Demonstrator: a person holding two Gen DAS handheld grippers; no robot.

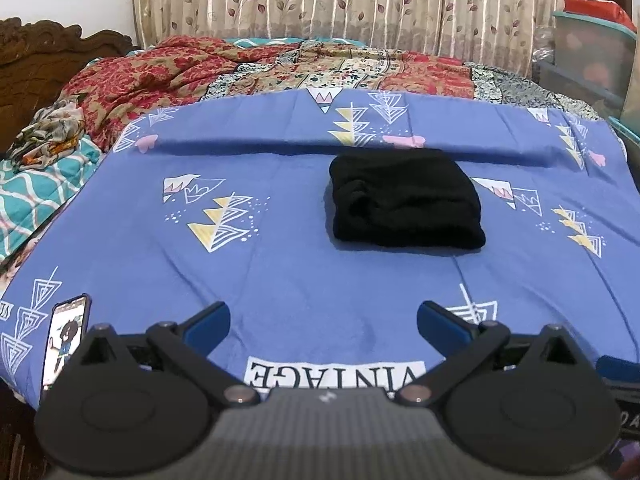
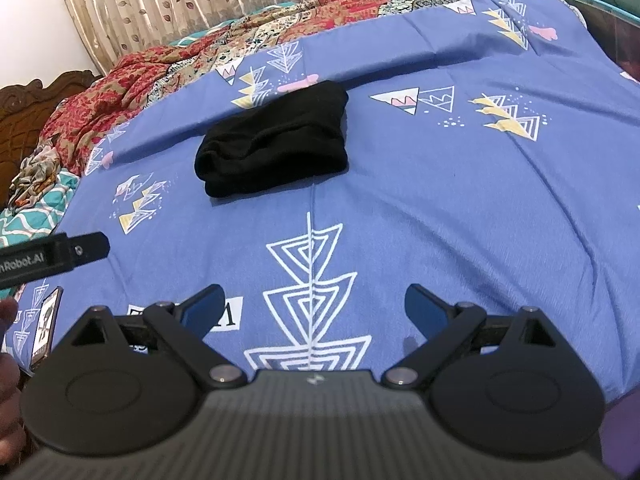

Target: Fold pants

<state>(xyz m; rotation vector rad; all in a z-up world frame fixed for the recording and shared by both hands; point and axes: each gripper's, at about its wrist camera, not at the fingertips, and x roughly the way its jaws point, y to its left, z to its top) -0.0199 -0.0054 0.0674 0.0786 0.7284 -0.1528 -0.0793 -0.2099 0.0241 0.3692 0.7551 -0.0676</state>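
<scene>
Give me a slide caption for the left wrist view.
Open left gripper hovers above a blue patterned bedsheet, clear of the folded black pants lying ahead.

- The left wrist view looks forward between its own two blue-padded fingers, low over the near edge of the blue patterned bedsheet (image 1: 280, 272), facing the beige leaf-print curtain (image 1: 340, 0)
- The right wrist view sits similarly low and near but tilted, so the bedsheet (image 2: 440, 200) slopes up to the right
- Both views share the folded black pants (image 1: 404, 200) (image 2: 276, 144) mid-bed, well ahead of each camera, the red floral quilt (image 1: 160, 76) (image 2: 120, 92) and the smartphone (image 1: 66, 340) (image 2: 46, 326) at lower left
</scene>
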